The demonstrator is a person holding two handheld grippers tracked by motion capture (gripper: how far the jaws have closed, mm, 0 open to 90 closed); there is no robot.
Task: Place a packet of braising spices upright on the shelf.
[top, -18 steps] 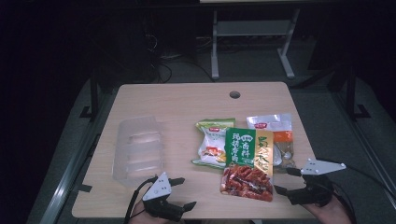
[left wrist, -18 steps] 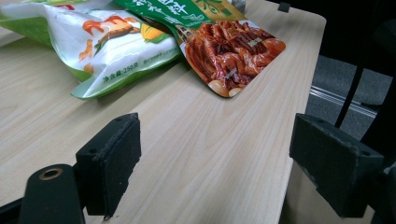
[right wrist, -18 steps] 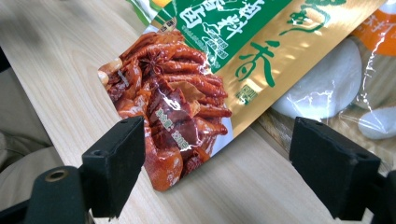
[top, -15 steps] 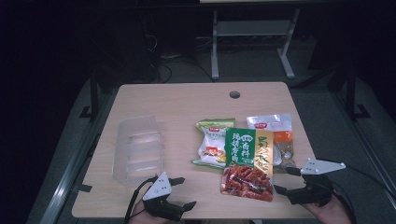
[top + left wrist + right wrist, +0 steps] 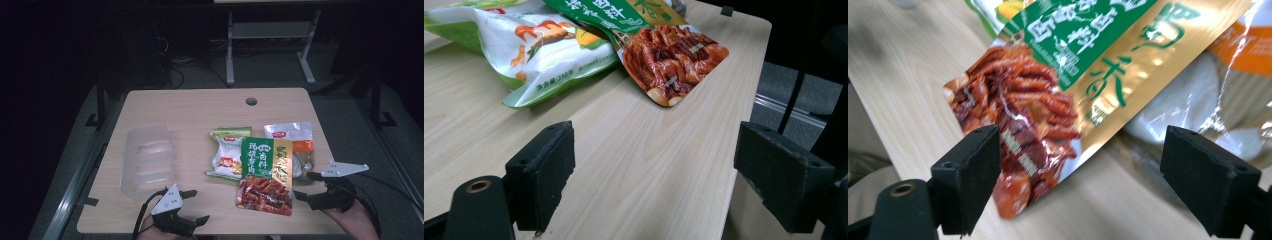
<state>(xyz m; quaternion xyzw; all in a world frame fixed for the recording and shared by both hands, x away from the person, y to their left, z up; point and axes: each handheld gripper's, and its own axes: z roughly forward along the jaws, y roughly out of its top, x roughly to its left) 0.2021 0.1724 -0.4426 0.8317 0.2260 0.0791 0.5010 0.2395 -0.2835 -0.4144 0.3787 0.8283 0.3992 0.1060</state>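
Three snack bags lie on the wooden table (image 5: 200,107). A green and gold pouch (image 5: 266,175) printed with red meat strips overlaps a white and green bag (image 5: 227,155) and a clear bag with an orange band (image 5: 295,140). My left gripper (image 5: 197,206) sits at the front edge, jaws open on bare wood (image 5: 644,165), the pouch (image 5: 669,55) ahead of it. Just right of the pouch my right gripper (image 5: 303,186) stands open, and its view looks down on the pouch corner (image 5: 1038,115) between its jaws.
A clear plastic tray (image 5: 147,157) lies at the table's left. A round cable hole (image 5: 251,101) is near the far edge. Behind the table stands a metal frame (image 5: 270,45) on a dark floor.
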